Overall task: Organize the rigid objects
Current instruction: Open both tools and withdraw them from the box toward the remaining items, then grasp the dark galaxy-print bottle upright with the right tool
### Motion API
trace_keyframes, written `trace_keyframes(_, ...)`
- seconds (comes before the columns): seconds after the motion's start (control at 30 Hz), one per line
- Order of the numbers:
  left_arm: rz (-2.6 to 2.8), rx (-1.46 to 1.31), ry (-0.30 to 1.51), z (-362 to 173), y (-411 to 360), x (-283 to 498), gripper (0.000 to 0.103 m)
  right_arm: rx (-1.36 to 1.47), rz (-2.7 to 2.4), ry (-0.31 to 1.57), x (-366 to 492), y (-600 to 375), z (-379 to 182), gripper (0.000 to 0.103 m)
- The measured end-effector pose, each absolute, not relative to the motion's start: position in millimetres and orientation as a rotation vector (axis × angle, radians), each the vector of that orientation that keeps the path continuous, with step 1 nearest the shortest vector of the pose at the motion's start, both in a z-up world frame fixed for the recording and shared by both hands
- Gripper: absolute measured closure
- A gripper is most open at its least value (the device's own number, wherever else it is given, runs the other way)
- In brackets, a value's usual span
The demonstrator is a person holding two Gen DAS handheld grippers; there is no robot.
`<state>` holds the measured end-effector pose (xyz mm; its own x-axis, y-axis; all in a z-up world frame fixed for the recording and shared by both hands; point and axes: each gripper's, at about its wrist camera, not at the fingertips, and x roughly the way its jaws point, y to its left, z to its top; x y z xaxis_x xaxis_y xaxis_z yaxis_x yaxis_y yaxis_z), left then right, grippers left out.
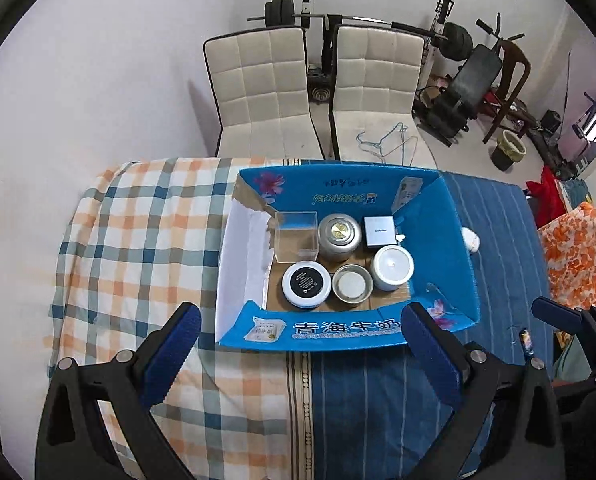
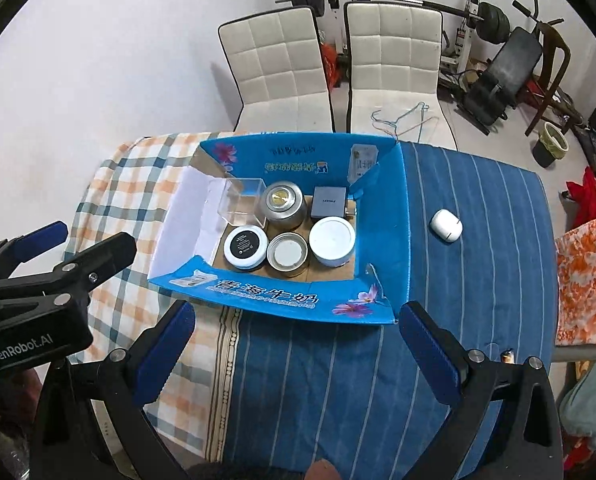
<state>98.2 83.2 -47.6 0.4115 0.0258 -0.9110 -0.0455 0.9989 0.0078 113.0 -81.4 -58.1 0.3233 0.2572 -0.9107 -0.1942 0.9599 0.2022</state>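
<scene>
Here both the left gripper [image 1: 299,354] and the right gripper [image 2: 298,350] hang wide apart and empty, near of the blue box [image 2: 381,236]. Six items already fill that box, so the step in hand looks like fetching the last stray: a white earbud case [image 2: 446,225] on the striped cloth [image 2: 317,380], right of the box, far-right of the right jaws. Reaching there comes next.

The blue carton's [image 2: 282,300] near flap reads "青海牛奶" in white characters; the left tool's [image 2: 46,248] black body reads "GenRobot.AI".
</scene>
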Motion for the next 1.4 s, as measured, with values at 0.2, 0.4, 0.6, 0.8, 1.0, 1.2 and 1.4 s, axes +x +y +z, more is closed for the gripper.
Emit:
trace_keyframes(0.2,0.054,-0.012,1.131,-33,70,89,0.000,0.109,0.264,1.198,109,-120,-58,0.000)
trace_keyframes(0.4,0.014,0.011,1.132,-31,36,94,0.000,0.188,0.106,1.247,119,-204,-85,0.000)
trace_keyframes(0.6,-0.095,0.059,1.195,-68,-31,119,0.000,0.174,-0.111,1.346,126,-306,-135,0.000)
trace_keyframes(0.8,-0.217,0.131,1.297,-132,-130,152,0.000,0.108,-0.215,1.536,131,-384,-226,0.000)
trace_keyframes(1.0,-0.304,0.220,1.386,-178,-208,166,0.000,0.104,-0.251,1.689,130,-424,-309,0.002)
trace_keyframes(1.2,-0.301,0.256,1.454,-208,-238,182,0.000,0.260,-0.240,1.705,119,-440,-335,0.046)
trace_keyframes(1.4,-0.261,0.159,1.508,-227,-243,206,0.000,0.368,-0.266,1.667,133,-450,-317,0.076)
